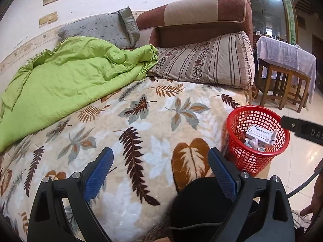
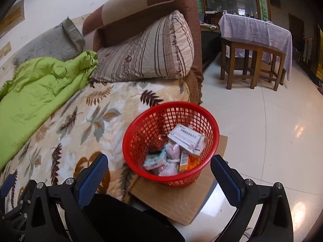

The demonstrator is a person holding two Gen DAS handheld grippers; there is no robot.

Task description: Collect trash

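A: Both grippers empty? left gripper, right gripper?
B: Yes; jaws spread wide on each, nothing between.
A: Trash?
B: Medicine boxes and wrappers inside red mesh basket; basket sits on cardboard sheet beside leaf-print blanket.

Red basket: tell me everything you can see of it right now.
The red basket is round, open-mesh, plastic-looking, with a solid rim, wider at the top. It stands upright on a cardboard sheet on the tiled floor, beside the bed edge. Inside lie a white box, an orange box and crumpled wrappers. Neither gripper touches it.
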